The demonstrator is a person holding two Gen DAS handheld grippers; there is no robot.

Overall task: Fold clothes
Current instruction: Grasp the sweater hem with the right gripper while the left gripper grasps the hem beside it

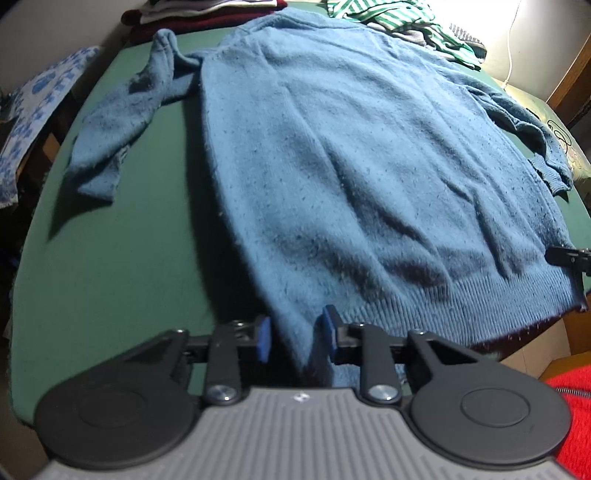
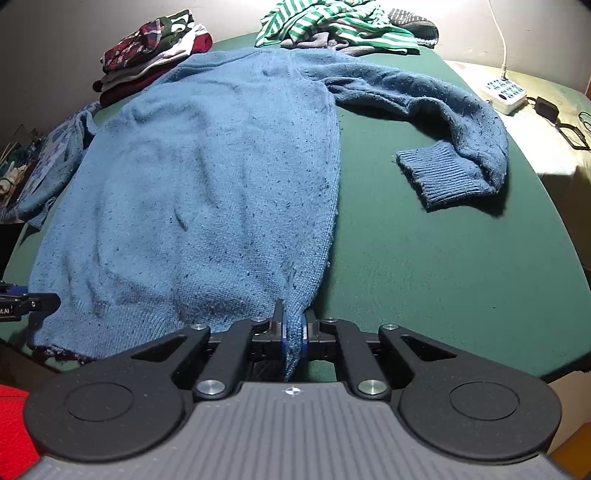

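a blue sweater (image 1: 332,155) lies spread flat on a green table (image 1: 122,251), its ribbed hem toward the near edge and its neck toward the far edge. taking the sweater as the landmark: the left gripper (image 1: 295,334) sits at the sweater's near left hem corner, with a bunch of the knit rising between its blue pads (image 1: 263,338). the jaws stand only partly closed, and a small gap shows beside each pad, so it is hard to say the cloth is truly pinched. the right gripper (image 2: 294,328) is at the sweater's near right hem corner, its jaws pressed together on a narrow fold of the knit — the cloth is squeezed thin between the pads.

one sleeve (image 1: 122,122) lies off the sweater's left side, bent and crumpled on the table. the other sleeve (image 2: 436,122) runs off the right side and curls back, its ribbed cuff (image 2: 439,173) resting on the table apart from the body.

beyond the sweater's neck, to the left, is a stack of folded clothes (image 2: 147,59); beyond it to the right is a loose heap with a green and white striped shirt (image 2: 332,22) on top. farther right of the sweater — past the curled sleeve — a white power strip (image 2: 504,90) sits with its cord running up.
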